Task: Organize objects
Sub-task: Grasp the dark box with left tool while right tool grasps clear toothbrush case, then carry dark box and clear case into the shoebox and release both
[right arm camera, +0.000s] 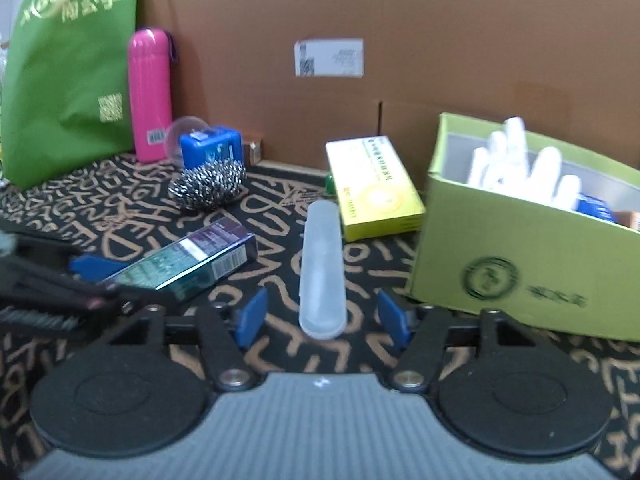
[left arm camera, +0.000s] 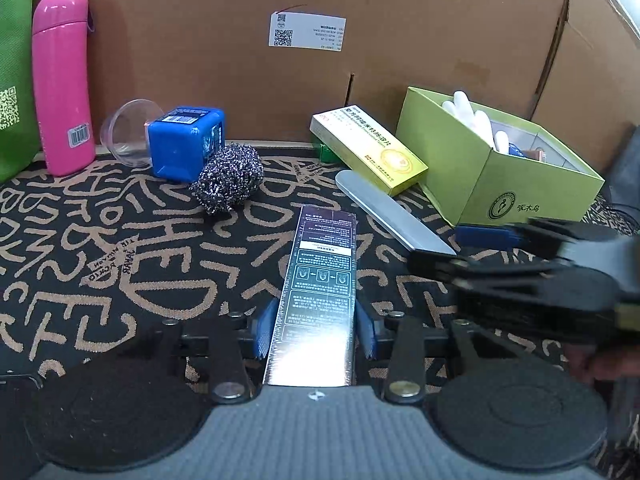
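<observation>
My left gripper (left arm camera: 316, 332) is shut on a long dark carton (left arm camera: 320, 280), which lies along its fingers over the patterned cloth; the carton also shows in the right wrist view (right arm camera: 188, 264). My right gripper (right arm camera: 324, 316) is open, its blue pads either side of the near end of a translucent oblong case (right arm camera: 322, 268), not touching it. In the left wrist view the case (left arm camera: 388, 216) lies right of the carton, with the right gripper (left arm camera: 460, 250) at its near end. A green open box (right arm camera: 520, 256) (left arm camera: 496, 160) holds white gloves (right arm camera: 516, 160).
A yellow medicine box (right arm camera: 372, 188), a steel scourer (right arm camera: 208, 188), a blue cube (left arm camera: 186, 144), a clear cup (left arm camera: 126, 132), a pink bottle (left arm camera: 64, 80) and a green bag (right arm camera: 72, 68) stand before a cardboard wall (left arm camera: 320, 80).
</observation>
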The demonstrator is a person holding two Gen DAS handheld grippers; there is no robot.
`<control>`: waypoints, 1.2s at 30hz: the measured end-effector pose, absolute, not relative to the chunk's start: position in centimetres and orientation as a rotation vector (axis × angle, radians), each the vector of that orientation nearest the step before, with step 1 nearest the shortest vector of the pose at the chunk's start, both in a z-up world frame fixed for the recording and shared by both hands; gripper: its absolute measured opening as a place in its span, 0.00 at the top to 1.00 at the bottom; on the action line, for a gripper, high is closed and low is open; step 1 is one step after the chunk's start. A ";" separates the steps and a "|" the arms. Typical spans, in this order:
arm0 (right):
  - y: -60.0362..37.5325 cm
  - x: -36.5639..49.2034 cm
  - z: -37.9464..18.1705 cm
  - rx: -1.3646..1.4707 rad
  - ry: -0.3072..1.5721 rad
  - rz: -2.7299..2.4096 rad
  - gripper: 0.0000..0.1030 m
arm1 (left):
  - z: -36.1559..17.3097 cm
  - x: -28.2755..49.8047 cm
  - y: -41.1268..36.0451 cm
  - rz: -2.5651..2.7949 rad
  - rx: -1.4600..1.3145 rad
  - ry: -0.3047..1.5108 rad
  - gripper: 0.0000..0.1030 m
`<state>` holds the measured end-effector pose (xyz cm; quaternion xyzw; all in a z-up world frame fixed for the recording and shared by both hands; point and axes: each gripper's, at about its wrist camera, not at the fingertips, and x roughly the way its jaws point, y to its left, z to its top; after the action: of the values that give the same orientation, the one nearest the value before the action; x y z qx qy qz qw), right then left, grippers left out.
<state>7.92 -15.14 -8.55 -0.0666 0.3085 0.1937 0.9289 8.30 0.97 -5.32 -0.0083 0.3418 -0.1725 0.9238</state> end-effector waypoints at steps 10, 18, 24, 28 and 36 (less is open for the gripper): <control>-18.2 1.6 -7.5 -0.134 0.665 0.407 0.74 | -5.2 7.1 0.1 -0.368 0.049 0.702 0.58; -18.3 1.0 -7.0 -0.166 0.669 0.436 0.67 | -4.9 8.1 -1.0 -0.364 0.056 0.714 0.41; -17.3 3.2 -7.7 -0.153 0.696 0.435 0.67 | -4.9 9.4 -1.4 -0.368 0.072 0.728 0.41; -17.2 3.3 -8.1 -0.146 0.678 0.429 0.67 | -5.4 9.3 -2.4 -0.357 0.136 0.685 0.41; -18.6 1.9 -7.3 -0.093 0.648 0.419 0.74 | -4.9 8.3 -2.8 -0.450 0.121 0.705 0.61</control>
<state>1.90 -18.57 -7.34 -0.0453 0.3160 0.2042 0.9254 8.33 -2.80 -4.88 0.0587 0.3422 -0.2183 0.9120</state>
